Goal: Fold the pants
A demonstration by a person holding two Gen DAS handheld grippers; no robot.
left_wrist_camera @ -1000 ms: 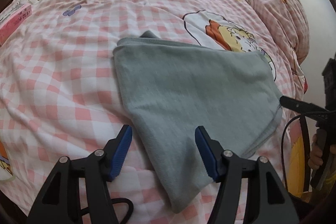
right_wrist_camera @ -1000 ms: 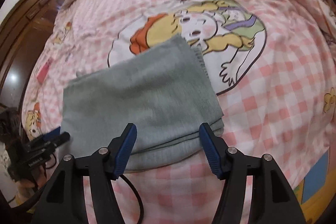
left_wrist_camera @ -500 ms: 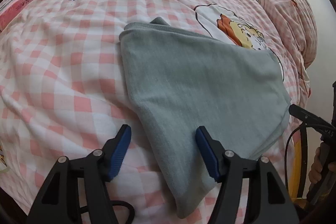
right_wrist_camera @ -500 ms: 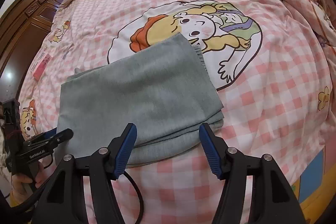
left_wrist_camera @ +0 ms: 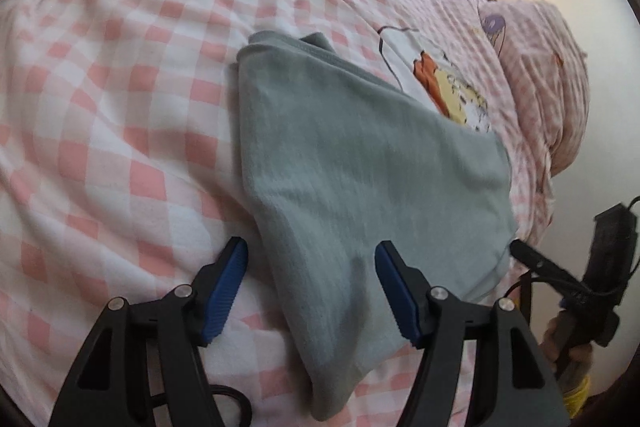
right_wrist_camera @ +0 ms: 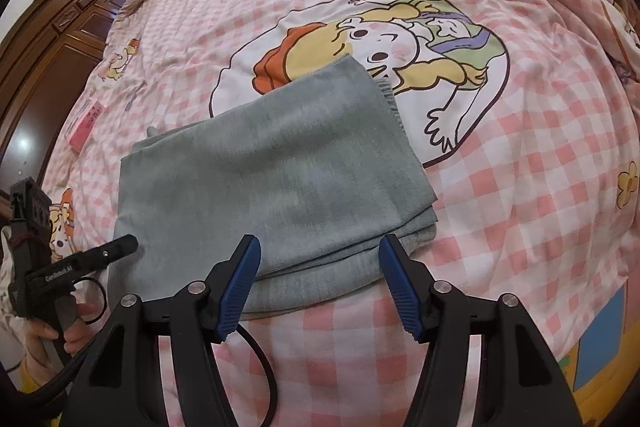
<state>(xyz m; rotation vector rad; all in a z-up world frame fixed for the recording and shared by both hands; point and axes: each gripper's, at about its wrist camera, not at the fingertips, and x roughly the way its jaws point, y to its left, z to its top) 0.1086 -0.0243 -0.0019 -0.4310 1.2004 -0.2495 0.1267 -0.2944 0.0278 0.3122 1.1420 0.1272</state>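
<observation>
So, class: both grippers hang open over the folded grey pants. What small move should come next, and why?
Probably lower the left gripper onto the near edge of the pants and close. Its jaws are open and straddle that edge, and the right gripper hangs open over the stacked layers.

One pants (right_wrist_camera: 272, 183) (folded), two grippers, one bedspread (right_wrist_camera: 520, 187), one pillow (left_wrist_camera: 548, 75).

We see soft, even daylight on the pink checked bedspread (right_wrist_camera: 520, 187), with no hard shadows. In the left wrist view the grey pants (left_wrist_camera: 360, 167) look smeared by motion blur; the right wrist view is sharper. A bright patch glows at that left view's upper right. Both frames bend strongly outward, with black corners.
</observation>
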